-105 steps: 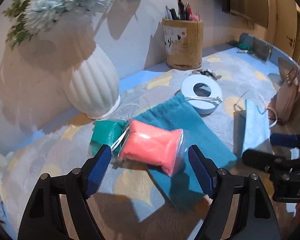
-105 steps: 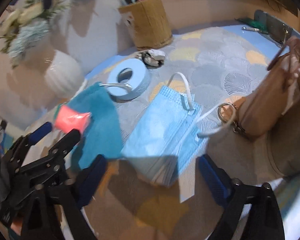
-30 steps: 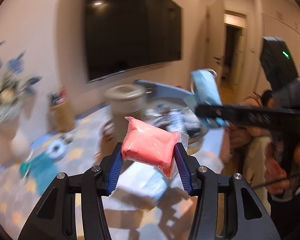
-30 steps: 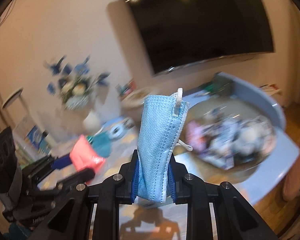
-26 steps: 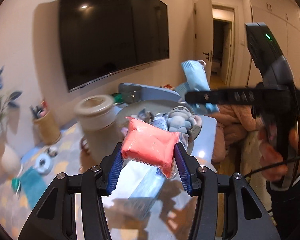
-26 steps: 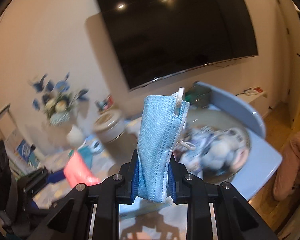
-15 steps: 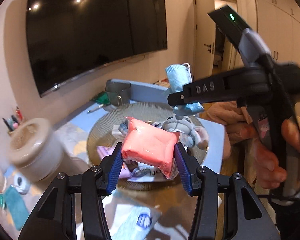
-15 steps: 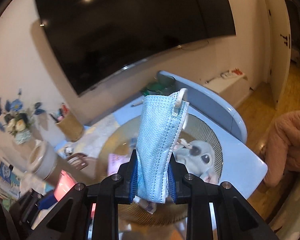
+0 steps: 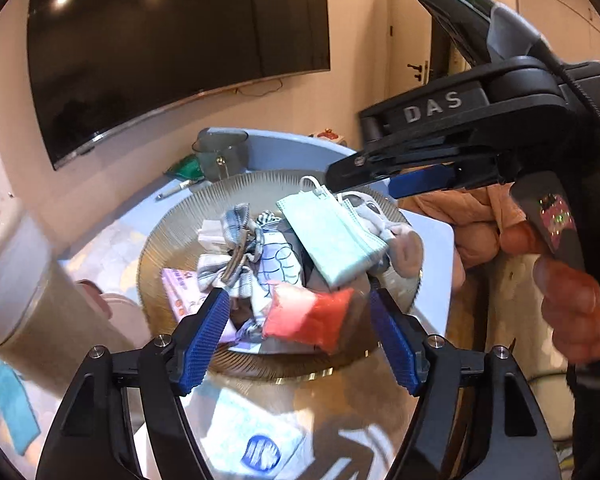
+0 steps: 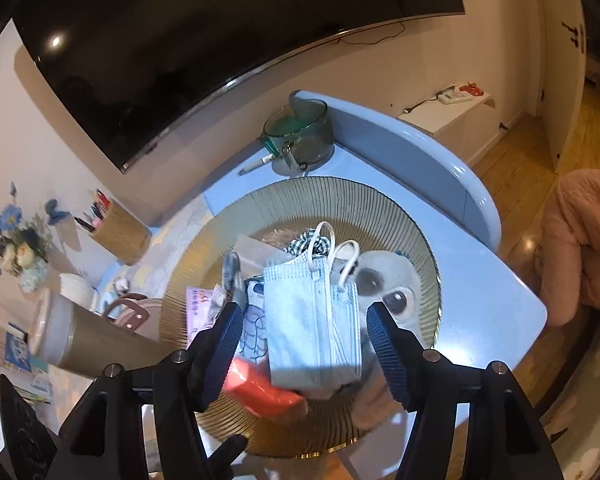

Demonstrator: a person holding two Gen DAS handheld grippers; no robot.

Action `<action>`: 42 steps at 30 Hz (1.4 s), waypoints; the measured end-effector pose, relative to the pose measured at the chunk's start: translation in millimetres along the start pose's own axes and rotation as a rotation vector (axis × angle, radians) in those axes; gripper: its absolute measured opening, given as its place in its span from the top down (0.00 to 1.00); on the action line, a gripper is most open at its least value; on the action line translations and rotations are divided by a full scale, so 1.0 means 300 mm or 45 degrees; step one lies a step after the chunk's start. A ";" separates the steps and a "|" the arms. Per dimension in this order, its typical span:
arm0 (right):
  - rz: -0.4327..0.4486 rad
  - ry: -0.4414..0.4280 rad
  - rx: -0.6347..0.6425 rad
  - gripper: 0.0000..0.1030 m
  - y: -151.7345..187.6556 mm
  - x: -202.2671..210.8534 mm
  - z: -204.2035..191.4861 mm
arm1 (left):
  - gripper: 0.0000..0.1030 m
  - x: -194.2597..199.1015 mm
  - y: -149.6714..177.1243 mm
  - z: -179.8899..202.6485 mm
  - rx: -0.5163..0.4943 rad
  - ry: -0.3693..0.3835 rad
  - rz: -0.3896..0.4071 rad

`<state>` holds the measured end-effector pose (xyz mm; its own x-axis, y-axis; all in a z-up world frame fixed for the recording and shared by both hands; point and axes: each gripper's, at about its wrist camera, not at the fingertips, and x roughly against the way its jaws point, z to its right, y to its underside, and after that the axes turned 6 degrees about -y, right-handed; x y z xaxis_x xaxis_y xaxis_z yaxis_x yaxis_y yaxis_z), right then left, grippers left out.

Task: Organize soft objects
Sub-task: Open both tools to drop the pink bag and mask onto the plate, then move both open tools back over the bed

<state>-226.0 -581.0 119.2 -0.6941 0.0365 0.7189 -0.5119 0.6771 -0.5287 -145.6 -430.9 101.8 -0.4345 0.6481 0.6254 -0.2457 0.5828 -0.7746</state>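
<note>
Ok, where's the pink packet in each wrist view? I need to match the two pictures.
Left wrist: pink packet lies low centre in the ribbed bowl, between the opening left claw's pads, untouched.
Right wrist: pink packet sits lower left of centre, partly hidden under the blue face mask.
Shared landmark: the blue face mask, beside the packet in both.

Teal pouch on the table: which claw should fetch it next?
Left, probably. The pouch lies at the left edge of the left claw's view; the right claw sits on the far side. Both jaws are opening, pack and mask loose in the bowl.
</note>
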 end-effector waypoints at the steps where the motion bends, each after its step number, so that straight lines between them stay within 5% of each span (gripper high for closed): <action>1: 0.006 -0.011 -0.022 0.39 0.012 0.020 0.008 | 0.31 0.024 0.007 -0.005 -0.001 0.015 0.002; 3: 0.028 -0.036 -0.033 0.39 0.036 0.060 0.004 | 0.31 0.106 0.034 -0.022 0.011 0.054 0.026; 6: 0.064 -0.056 0.024 0.39 0.095 0.126 -0.041 | 0.31 0.219 0.053 -0.069 0.080 -0.010 0.093; 11: -0.009 -0.114 0.181 0.38 0.225 0.154 -0.178 | 0.31 0.411 0.088 -0.212 0.249 -0.057 0.198; 16: -0.088 -0.201 0.489 0.38 0.392 0.165 -0.433 | 0.26 0.555 0.174 -0.390 0.326 -0.229 0.218; 26: -0.328 -0.528 0.733 0.37 0.637 -0.065 -0.917 | 0.20 0.798 0.455 -0.829 0.660 -0.599 0.180; 30: -0.394 -0.569 0.864 0.37 0.742 -0.243 -1.090 | 0.20 0.783 0.607 -0.985 0.804 -0.594 0.109; 34: -0.378 -0.467 0.933 0.37 0.777 -0.424 -1.191 | 0.20 0.685 0.731 -1.080 0.877 -0.646 -0.021; 42: -0.200 -0.312 0.888 0.37 0.767 -0.628 -1.162 | 0.20 0.495 0.930 -1.159 0.924 -0.703 -0.219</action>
<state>-36.7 -175.9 19.4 -0.6374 -0.2418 0.7317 -0.7593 0.0353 -0.6498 22.5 -1.6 11.3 -0.6471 0.1471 0.7480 -0.7462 0.0786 -0.6610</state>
